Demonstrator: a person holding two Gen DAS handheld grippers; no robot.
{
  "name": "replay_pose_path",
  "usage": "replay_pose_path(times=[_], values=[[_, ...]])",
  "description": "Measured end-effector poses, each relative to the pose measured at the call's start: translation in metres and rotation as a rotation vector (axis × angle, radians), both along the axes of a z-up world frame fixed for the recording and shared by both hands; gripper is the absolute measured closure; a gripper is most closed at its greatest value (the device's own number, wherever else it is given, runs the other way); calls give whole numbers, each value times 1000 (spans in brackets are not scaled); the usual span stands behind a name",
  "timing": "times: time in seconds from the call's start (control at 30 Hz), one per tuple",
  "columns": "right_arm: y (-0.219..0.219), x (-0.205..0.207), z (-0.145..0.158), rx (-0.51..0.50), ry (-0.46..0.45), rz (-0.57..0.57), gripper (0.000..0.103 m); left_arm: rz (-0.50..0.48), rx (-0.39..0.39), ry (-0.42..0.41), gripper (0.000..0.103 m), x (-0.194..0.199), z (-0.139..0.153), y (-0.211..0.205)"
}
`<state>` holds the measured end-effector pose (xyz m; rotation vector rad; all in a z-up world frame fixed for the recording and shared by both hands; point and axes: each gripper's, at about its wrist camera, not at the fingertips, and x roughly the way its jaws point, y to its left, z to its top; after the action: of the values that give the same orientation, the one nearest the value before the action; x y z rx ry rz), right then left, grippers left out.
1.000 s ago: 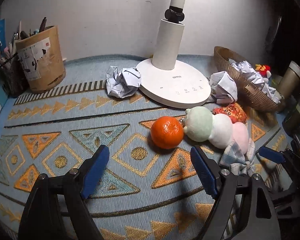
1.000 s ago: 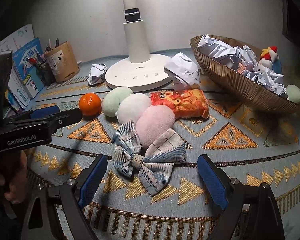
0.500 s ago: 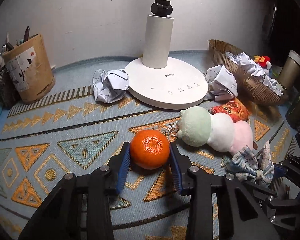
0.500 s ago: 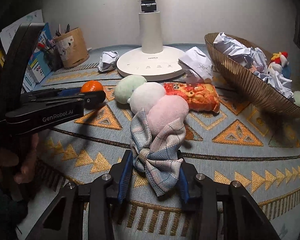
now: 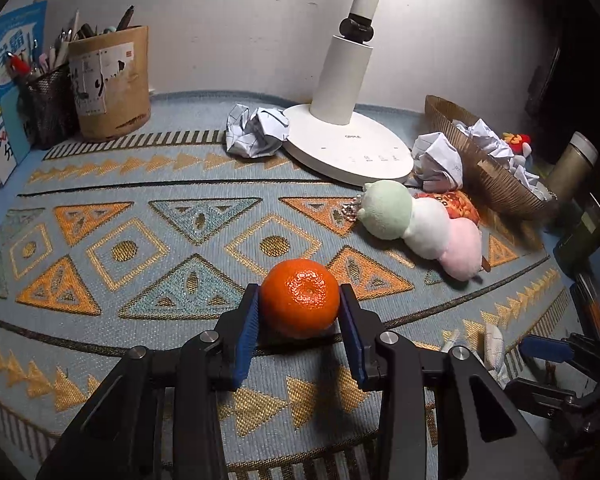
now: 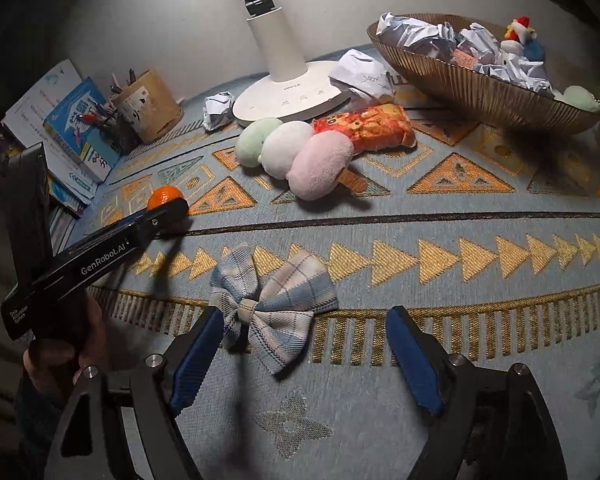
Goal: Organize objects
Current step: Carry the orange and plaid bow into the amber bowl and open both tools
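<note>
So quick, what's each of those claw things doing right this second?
Left gripper: shut on the orange.
Right gripper: open, holding nothing; the plaid bow lies on the mat between its fingers.

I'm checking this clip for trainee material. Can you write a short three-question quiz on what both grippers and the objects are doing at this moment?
1. True or false: the left gripper is shut on the round orange tangerine.
2. Multiple choice: where is the blue-and-beige plaid fabric bow? A) in the woven brown basket B) flat on the patterned blue cloth between the fingers of the open right gripper C) on the white lamp base
3. Fill in: the three-ball plush skewer has a green, a white and a ____ ball.

Key: 1 true; 2 B; 3 pink.
</note>
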<state>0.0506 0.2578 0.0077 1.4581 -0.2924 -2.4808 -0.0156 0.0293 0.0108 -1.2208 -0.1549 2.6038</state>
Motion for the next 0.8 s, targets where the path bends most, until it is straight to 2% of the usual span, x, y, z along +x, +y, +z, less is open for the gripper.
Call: replay_pose_path(times=[0.07, 0.13, 0.23, 0.33, 0.4, 0.47, 0.57, 0.67, 0.8], values=[[1, 0, 2, -16, 7, 15, 21, 3, 28, -3, 68, 0, 0, -3], [-9, 0, 3, 10, 18, 78, 20, 4, 32, -4, 68, 1, 0, -4], [-37, 0, -4, 126, 45, 190, 20, -1, 26, -2, 68, 1, 0, -3], [-55, -1, -10, 206, 93, 220, 20, -2, 32, -4, 68, 1, -1, -3], [-59, -1, -10, 228, 113, 195, 24, 1, 36, -5, 68, 1, -1, -4], [-62, 1, -10, 277, 134, 183, 46, 3, 40, -6, 68, 0, -1, -5], [-54, 3, -7, 247, 141, 149, 61, 0, 37, -5, 68, 1, 0, -5], [-35, 9, 4, 173, 149, 76, 62, -11, 30, 15, 68, 4, 3, -2], [5, 18, 50, 143, 250, -23, 62, -47, 46, 39, 68, 3, 30, 13]])
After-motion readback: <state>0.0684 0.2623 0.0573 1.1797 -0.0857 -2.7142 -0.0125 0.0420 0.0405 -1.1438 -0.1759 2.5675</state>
